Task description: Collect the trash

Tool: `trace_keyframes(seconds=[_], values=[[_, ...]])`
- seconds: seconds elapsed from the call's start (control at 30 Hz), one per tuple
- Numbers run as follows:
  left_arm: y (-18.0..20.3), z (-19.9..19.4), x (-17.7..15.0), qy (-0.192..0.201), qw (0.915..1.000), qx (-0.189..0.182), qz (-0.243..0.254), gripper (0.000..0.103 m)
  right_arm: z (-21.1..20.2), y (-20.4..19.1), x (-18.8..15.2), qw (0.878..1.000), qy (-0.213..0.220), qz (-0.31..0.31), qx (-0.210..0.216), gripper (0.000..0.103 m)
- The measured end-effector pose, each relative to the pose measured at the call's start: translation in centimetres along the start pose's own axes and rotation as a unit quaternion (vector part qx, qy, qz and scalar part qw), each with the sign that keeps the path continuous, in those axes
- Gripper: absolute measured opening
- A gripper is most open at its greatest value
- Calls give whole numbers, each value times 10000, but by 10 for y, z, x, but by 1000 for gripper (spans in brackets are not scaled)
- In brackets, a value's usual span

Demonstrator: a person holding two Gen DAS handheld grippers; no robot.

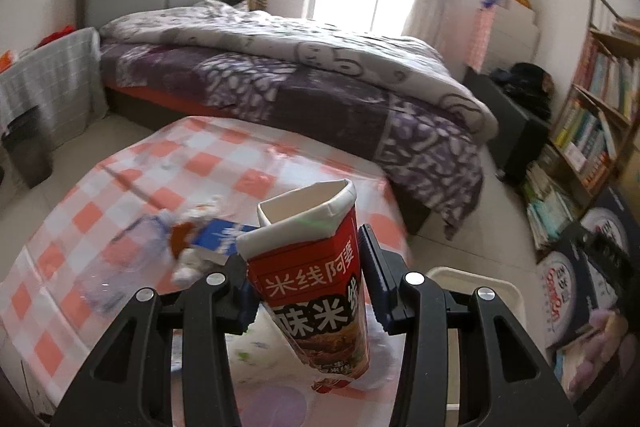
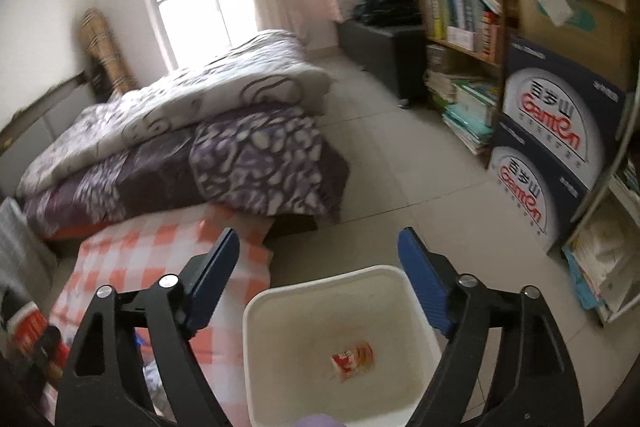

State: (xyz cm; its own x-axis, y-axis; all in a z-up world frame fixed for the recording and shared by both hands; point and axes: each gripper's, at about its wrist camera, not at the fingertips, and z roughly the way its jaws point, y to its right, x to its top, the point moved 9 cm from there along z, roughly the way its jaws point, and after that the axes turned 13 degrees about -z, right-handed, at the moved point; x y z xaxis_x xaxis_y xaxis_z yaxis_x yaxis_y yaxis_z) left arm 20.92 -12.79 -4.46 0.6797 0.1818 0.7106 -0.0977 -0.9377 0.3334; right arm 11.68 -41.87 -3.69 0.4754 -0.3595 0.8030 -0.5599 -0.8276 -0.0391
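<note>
The red rice-noodle cup [image 1: 316, 279] sits pinched between the two pads of the left tongs [image 1: 306, 281], lifted clear of the worktop [image 1: 120, 179] and tilted, its rim squashed out of round. The grip is on thin paper wall that has already buckled, so my worry is that the cup may slip or twist out on the way to the white bin [image 2: 340, 339]; a harder squeeze would probably only crumple it further. If any liquid or scraps remain inside, which I cannot see, the tilt could spill them on the checked cloth.

The right tongs [image 2: 320, 267] are spread wide and hold nothing, hanging directly above the bin's mouth. That looks like the chief obstruction: both tools over one opening risks a knock, so the right one likely has to clear off first. One red wrapper [image 2: 354, 361] lies on the bin's floor.

More trash waits on the worktop just left of the cup: a clear plastic bottle [image 1: 132, 259] on its side, a blue-and-white carton [image 1: 222, 237] and crumpled white paper [image 1: 192, 263], lying close together. The bin stands on the floor just beside the worktop's edge. Beyond are the bed [image 1: 280, 75], a bookshelf [image 2: 460, 7] and stacked cartons of water [image 2: 556, 135], all well apart from the work.
</note>
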Motion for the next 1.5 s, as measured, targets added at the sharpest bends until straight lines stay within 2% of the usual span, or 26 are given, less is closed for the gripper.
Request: trace_keyframes(seconds=[0.2,0.47,0.77,0.8,0.87,0.9,1.1,1.2,1.5], values=[[53,1,-26,-224,9980,-371,451,45,1,28,5,9995,79,179,-247,90],[120,6,-66,-482,9896,-762,1124,45,0,65,4,9976,95,301,-622,90],[164,25,-92,-912,9806,-1087,1352,45,6,85,1,9961,-93,618,-625,91],[169,27,-94,-978,9792,-1137,1364,49,6,83,1,9962,-88,611,-619,91],[175,32,-94,-1067,9774,-1219,1358,71,7,79,1,9965,-87,571,-600,92],[175,34,-94,-1079,9774,-1229,1338,78,7,75,0,9969,-89,534,-578,93],[154,39,-95,-1162,9799,-1060,1227,79,8,51,-2,9984,-136,346,-419,94],[141,37,-91,-1059,9819,-889,1294,79,8,38,-2,9990,-138,241,-355,94],[81,35,-78,-864,9877,-364,1251,80,8,-32,-18,9978,-287,-602,16,96]])
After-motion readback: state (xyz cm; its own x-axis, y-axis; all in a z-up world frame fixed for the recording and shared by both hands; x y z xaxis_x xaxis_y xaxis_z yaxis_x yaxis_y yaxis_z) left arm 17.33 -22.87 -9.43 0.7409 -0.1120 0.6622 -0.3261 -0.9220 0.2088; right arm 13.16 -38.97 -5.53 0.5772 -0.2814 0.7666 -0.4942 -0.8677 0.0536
